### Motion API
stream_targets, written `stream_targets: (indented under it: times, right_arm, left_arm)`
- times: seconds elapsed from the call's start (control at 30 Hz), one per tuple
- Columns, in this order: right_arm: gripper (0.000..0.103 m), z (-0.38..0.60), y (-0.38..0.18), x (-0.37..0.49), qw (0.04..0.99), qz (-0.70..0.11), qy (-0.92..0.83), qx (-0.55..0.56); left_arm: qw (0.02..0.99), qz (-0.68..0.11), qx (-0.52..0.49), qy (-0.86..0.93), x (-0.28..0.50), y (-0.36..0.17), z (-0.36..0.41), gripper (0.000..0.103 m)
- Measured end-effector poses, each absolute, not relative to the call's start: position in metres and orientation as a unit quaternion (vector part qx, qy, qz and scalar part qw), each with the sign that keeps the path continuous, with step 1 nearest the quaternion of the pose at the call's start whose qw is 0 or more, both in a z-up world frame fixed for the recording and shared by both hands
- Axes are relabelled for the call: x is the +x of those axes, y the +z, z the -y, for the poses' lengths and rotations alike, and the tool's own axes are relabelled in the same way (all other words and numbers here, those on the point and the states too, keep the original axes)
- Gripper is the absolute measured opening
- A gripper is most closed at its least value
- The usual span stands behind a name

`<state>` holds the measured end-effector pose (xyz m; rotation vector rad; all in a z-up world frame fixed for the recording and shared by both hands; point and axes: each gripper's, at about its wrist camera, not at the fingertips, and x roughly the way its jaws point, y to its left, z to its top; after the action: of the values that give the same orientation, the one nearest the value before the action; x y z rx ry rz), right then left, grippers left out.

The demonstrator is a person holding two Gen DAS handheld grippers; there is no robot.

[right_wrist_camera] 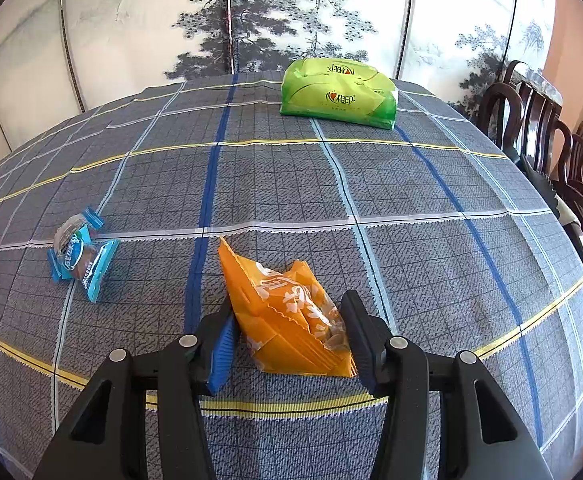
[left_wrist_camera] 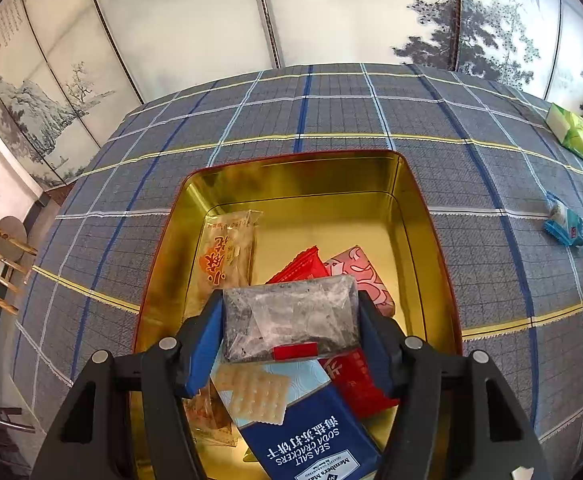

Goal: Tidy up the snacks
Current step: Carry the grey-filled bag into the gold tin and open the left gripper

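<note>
the left tongs (left_wrist_camera: 291, 322) held a grey packet (left_wrist_camera: 291, 316) above the gold tin (left_wrist_camera: 411, 208); it could have dropped askew onto the crowded snacks there. the right tongs (right_wrist_camera: 287, 336) pinched an orange packet (right_wrist_camera: 287, 312), likely to slip, on the plaid-clothed bench (right_wrist_camera: 411, 184) before painted screens (right_wrist_camera: 251, 20)

Gold tin (left_wrist_camera: 407, 216), red rim — grey tablecloth (right_wrist_camera: 275, 184) checked blue, yellow, white; orange packet (right_wrist_camera: 287, 320).

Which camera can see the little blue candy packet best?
The right wrist view: the blue candy packet lies close and sharp on the checked tablecloth. The left wrist view shows it only small, stretched near the right edge.
</note>
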<state>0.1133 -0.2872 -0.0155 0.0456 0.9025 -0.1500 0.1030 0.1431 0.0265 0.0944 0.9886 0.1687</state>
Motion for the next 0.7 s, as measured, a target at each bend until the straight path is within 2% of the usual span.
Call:
stream_targets:
  times: [0.17, 0.47, 0.7]
  right_arm:
    - [0.052, 0.288, -0.015, 0.113, 0.897, -0.436, -0.073, 0.024]
    - [0.053, 0.29, -0.016, 0.115, 0.895, -0.439, -0.073, 0.026]
    - [0.053, 0.293, -0.016, 0.117, 0.893, -0.443, -0.07, 0.026]
  left_arm:
    - [0.884, -0.46, 0.034, 0.078, 0.096, 0.041, -0.147, 0.07]
    - [0.908, -0.413, 0.032, 0.064, 0.071, 0.076, -0.142, 0.077]
    - [0.91, -0.409, 0.034, 0.052, 0.06, 0.075, -0.139, 0.08]
